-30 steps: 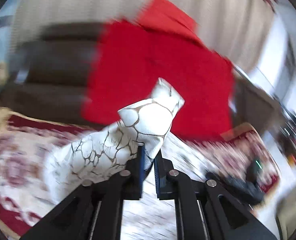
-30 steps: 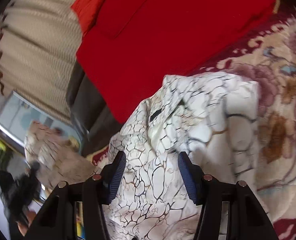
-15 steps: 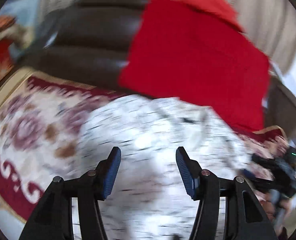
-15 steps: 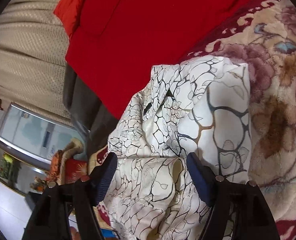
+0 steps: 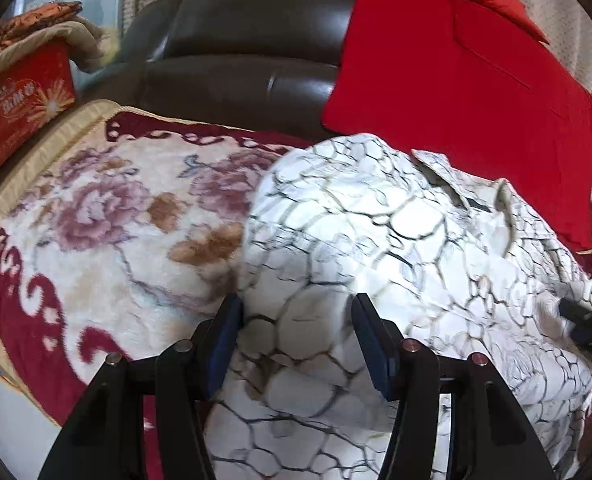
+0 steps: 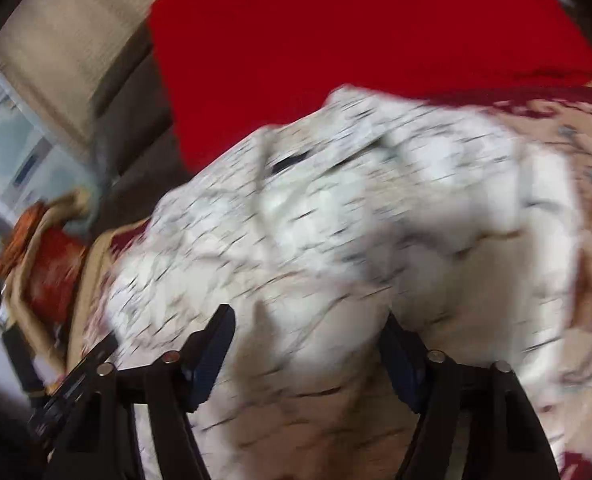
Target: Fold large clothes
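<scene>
Garment: white crackle-print shirt [image 5: 375, 240], rumpled, on plush floral blanket [image 5: 108, 216]
Left gripper [image 5: 297, 344]: jaws apart, gripping nothing
Right gripper [image 6: 309, 354]: closing, cloth between, unpinched
12 o'clock: red cloth [image 5: 455, 80]

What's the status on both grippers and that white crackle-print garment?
Left gripper open over cloth, nothing pinched. Right gripper closing, cloth between its fingers, grip unclear in blur. White crackle-print garment heaped on floral blanket. Nothing in the way.
</scene>
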`<state>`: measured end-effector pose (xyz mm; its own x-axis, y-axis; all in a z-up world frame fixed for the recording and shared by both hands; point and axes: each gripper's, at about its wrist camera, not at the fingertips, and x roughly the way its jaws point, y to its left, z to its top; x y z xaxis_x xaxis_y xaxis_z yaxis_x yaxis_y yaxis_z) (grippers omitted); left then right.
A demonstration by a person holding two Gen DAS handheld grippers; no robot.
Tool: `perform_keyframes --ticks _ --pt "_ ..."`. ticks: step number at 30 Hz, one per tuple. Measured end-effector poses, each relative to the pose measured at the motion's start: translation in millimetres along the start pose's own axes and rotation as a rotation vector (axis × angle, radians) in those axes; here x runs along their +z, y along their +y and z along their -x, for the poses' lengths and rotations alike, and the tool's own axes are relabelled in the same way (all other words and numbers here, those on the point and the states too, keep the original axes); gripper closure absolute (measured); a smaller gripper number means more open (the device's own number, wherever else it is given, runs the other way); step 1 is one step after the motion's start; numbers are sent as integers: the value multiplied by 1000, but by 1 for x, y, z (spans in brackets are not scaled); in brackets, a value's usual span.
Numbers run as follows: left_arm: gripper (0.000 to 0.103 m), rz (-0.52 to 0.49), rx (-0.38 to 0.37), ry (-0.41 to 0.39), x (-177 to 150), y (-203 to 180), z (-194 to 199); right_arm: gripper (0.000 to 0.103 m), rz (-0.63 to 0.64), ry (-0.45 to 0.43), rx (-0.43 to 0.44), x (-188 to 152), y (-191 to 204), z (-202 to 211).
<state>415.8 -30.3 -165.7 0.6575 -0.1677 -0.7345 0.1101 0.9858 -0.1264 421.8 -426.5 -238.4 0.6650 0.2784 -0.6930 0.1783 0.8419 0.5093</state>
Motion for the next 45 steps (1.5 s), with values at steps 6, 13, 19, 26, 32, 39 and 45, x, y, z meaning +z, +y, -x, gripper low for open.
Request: perform_keyframes --ticks 6,13,19,26,32,39,45 --pt "45 -27 -9 -56 -3 -3 10 91 133 -75 -22 -15 32 2" --pt "40 -62 -33 -155 -3 -12 29 91 57 -202 -85 1 6 44" --pt "40 -157 18 -29 -9 -31 -4 77 -233 -50 -1 7 -52 23" --pt "39 -104 16 -66 -6 -24 4 29 -335 -384 43 12 -77 94" --pt "36 -140 10 -152 -5 -41 18 66 -24 -262 86 6 -16 72" --pt "31 -254 91 -31 -14 -57 -13 76 14 15 -51 -11 -16 18" --pt "31 -204 63 -113 -8 -49 5 73 17 -63 59 -21 -15 50"
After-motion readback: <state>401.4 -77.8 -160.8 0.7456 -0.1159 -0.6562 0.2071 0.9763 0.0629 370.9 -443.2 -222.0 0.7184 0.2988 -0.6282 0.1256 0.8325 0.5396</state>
